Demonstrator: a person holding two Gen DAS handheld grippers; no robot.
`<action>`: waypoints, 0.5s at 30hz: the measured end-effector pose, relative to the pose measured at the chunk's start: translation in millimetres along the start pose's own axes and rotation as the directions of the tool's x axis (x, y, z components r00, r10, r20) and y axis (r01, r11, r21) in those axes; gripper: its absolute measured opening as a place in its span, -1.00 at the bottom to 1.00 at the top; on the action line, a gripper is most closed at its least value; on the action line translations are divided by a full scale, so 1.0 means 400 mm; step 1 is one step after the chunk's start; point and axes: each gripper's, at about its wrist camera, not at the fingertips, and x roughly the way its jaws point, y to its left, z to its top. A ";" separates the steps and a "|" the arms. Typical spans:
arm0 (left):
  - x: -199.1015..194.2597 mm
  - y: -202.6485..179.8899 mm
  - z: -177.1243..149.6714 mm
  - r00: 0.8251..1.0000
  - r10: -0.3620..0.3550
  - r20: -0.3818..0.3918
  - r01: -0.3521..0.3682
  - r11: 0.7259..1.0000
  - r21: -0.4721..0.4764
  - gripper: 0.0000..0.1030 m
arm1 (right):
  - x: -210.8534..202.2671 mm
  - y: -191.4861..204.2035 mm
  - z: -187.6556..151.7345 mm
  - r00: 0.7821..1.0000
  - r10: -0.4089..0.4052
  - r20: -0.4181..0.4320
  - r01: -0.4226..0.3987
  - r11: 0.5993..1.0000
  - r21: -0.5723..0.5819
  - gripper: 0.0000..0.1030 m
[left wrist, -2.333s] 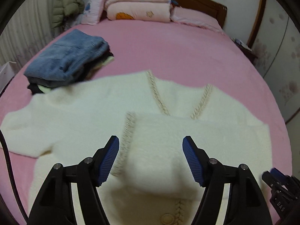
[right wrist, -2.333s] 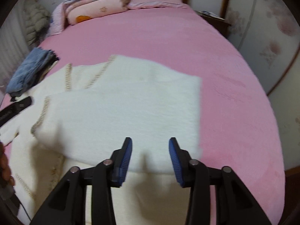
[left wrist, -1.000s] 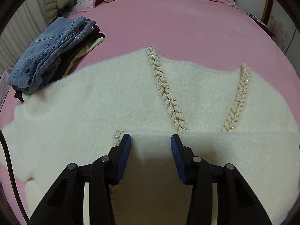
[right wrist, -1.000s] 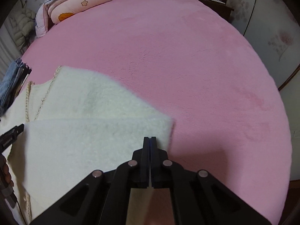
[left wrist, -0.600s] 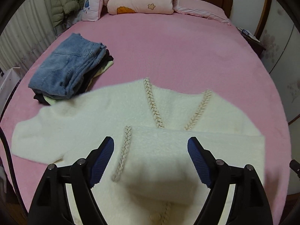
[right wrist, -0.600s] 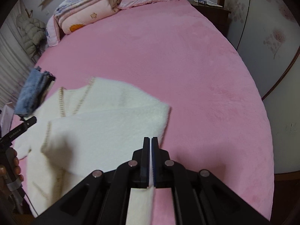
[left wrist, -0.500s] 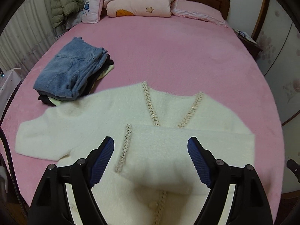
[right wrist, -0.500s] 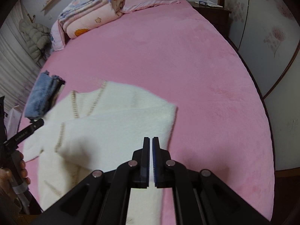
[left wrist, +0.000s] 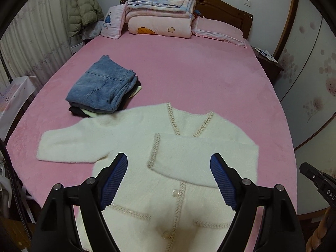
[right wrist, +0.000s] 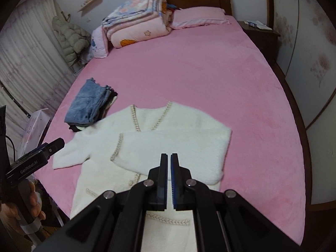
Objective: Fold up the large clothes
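Note:
A cream fuzzy cardigan with braided trim lies front up near the foot of the pink bed. One sleeve is folded across its chest, and the other sleeve stretches out to the left. My left gripper hovers high above the cardigan's middle, open wide, with nothing between its blue pads. My right gripper hangs above the folded sleeve, shut and holding nothing. The cardigan lies flat, untouched by either gripper.
A stack of folded clothes topped by blue jeans sits just left of the cardigan's shoulder. Folded quilts and pillows lie at the headboard. A nightstand stands right of the bed, a white box on its left.
Both grippers have lifted up and back from the cardigan, so more of the bed shows. The left jaws spread wider and left the sleeve lying across the chest. The right stayed shut.

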 end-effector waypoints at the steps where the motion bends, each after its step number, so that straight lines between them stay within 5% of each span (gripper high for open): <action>1: -0.019 0.014 -0.006 1.000 0.001 0.003 -0.001 1.000 -0.006 0.55 | -0.009 0.016 -0.004 1.000 0.010 0.005 -0.010 1.000 -0.010 -0.95; 9: -0.065 0.198 -0.040 0.999 -0.033 0.016 0.034 0.996 -0.082 0.60 | -0.038 0.134 -0.034 0.999 0.038 0.024 -0.037 0.998 -0.050 -0.95; 15: -0.025 0.447 -0.033 0.999 -0.027 0.020 0.029 0.997 -0.077 0.60 | -0.035 0.276 -0.049 0.998 0.015 0.059 -0.012 0.998 -0.057 -0.95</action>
